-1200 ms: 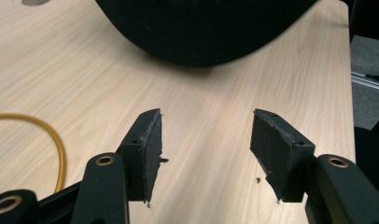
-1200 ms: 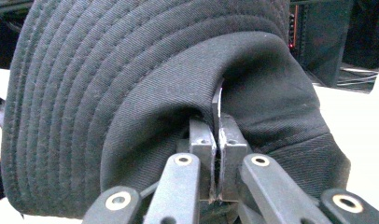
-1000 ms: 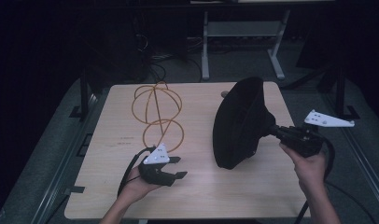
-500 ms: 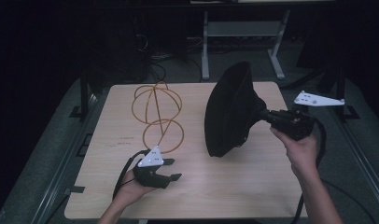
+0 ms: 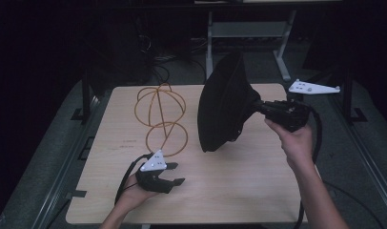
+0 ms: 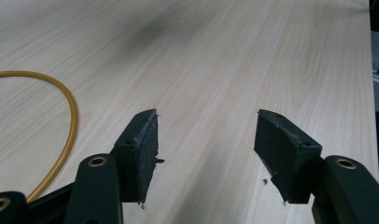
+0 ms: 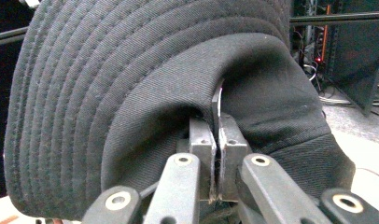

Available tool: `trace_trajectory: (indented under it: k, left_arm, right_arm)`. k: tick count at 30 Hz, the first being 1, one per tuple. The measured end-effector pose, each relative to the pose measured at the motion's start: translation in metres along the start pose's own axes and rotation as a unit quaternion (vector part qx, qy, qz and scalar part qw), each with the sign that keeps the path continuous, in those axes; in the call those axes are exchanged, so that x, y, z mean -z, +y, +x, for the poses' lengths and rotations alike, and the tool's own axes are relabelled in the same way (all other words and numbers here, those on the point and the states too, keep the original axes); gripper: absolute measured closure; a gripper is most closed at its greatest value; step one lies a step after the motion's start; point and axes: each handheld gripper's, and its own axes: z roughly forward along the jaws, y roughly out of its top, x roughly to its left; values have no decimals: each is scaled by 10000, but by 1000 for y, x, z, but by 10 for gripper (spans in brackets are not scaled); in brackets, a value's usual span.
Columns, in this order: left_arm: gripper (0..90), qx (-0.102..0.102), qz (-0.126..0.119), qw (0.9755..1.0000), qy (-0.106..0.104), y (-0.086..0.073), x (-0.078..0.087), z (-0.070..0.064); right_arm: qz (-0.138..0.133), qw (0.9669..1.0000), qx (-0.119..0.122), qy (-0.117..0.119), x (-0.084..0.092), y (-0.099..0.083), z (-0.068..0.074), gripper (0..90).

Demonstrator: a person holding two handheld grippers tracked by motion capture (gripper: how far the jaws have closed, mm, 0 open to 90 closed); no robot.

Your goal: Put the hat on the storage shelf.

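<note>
Nearest, by the surface's (image 5: pixel 220 191) front edge towards its left corner, the left gripper (image 5: pixel 175 173) rests low in the person's left hand (image 5: pixel 134 191), its jaws wide apart with bare wood between them; in the left gripper view the pads (image 6: pixel 143 149) hold nothing and an arc of the orange wire frame (image 6: pixel 71 116) is cut off at the picture's left. That wire frame (image 5: pixel 160 119), looped into rounded cages, stands left of centre, reaching towards the far edge. Right of it, the right gripper (image 5: pixel 258 107) is clamped tight on a fold of the black hat (image 5: pixel 225 105), held up above the surface's right half. The hat's bulk hides the surface behind it. Beyond the far edge, a metal stand (image 5: pixel 244 33) and cables sit in darkness, hard to make out.
</note>
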Motion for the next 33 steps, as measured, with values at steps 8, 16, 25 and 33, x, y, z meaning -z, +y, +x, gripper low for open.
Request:
trace_trajectory:
  k: [8, 16, 25, 33]
  left_arm:
    - [393, -44, 14, 10000, 6, 0, 0, 0]
    - [394, -53, 39, 10000, -1, 1, -2, 0]
    - [394, -56, 32, 10000, 6, 0, -5, -2]
    - [394, -1, 56, 10000, -14, 0, -6, -2]
  right_arm:
    - [-62, 9999, -19, 126, -17, 16, 5, 872]
    - [-100, 9997, 61, 225, -31, 31, 11, 872]
    - [81, 9993, 314, 194, -52, 53, 24, 872]
    - [294, 9975, 616, 172, -72, 74, 41, 871]
